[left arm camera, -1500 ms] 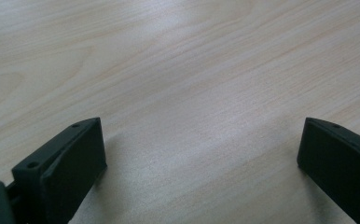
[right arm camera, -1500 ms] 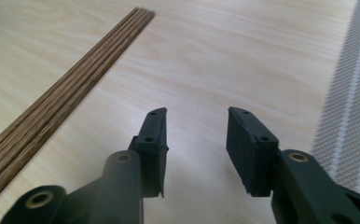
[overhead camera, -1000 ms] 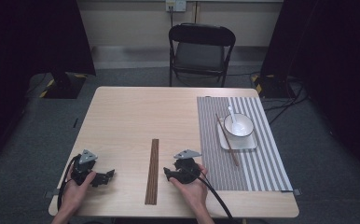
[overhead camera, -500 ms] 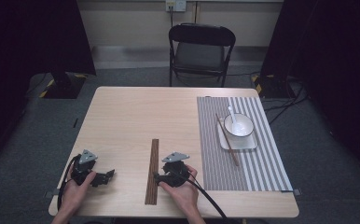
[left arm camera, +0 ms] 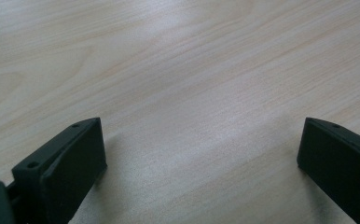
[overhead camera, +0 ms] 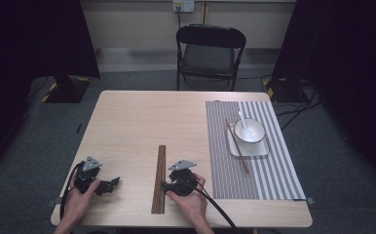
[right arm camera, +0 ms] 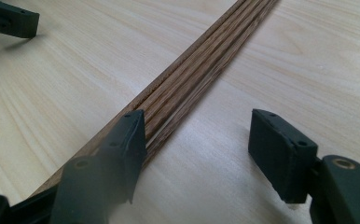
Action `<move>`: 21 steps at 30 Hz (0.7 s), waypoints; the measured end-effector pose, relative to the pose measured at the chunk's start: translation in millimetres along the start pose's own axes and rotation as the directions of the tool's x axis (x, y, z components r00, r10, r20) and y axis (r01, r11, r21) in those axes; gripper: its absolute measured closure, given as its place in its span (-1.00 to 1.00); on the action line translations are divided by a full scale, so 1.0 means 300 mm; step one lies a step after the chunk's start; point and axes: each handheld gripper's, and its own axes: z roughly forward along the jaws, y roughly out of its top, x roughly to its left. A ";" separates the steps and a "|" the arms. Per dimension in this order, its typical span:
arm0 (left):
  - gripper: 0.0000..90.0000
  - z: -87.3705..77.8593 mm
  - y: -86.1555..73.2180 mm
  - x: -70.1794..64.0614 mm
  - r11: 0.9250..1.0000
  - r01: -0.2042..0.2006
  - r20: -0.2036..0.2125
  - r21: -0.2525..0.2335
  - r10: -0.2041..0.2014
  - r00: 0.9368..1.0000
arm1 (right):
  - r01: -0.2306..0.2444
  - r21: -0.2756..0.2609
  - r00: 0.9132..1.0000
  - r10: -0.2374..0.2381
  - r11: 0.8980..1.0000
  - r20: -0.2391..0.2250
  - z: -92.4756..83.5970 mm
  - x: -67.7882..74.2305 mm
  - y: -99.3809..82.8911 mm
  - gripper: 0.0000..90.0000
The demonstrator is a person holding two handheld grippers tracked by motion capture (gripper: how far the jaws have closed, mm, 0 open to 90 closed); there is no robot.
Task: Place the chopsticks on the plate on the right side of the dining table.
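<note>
A row of several dark wooden sticks point(overhead camera: 159, 178) lies lengthwise in the middle of the table's near half. My right gripper point(overhead camera: 165, 186) sits just right of it, pointing left at the row. In the right gripper view the sticks point(right arm camera: 201, 56) run under the left jaw, and the row's edge lies between the jaws. The right gripper point(right arm camera: 197, 140) is open; its jaws have just been closing and the pads touch nothing. My left gripper point(overhead camera: 112, 184) rests near the front left corner. The left gripper point(left arm camera: 201, 154) is open over bare wood.
A grey striped placemat point(overhead camera: 254, 170) covers the table's right side. On it a white bowl point(overhead camera: 249, 130) with a white spoon point(overhead camera: 242, 119) stands on a square white plate point(overhead camera: 252, 148), with a brown chopstick pair point(overhead camera: 237, 146) beside it. A black chair point(overhead camera: 210, 51) stands beyond the far edge.
My right gripper has slid left, up to the row of sticks. The left gripper has stayed in place.
</note>
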 end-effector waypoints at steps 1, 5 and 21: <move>-0.99 0.000 0.000 0.000 1.000 0.000 0.000 0.000 0.000 1.000 | 0.002 -0.001 1.000 -0.002 1.000 0.002 0.001 0.002 0.000 -0.19; -0.99 0.000 0.000 0.000 1.000 0.000 0.000 0.000 0.000 1.000 | 0.016 0.001 1.000 -0.016 1.000 0.010 0.002 0.006 0.000 -0.20; -0.99 0.000 0.000 0.000 1.000 0.000 0.000 0.000 0.000 1.000 | 0.043 0.011 0.994 -0.044 0.999 0.102 -0.014 -0.025 -0.005 0.25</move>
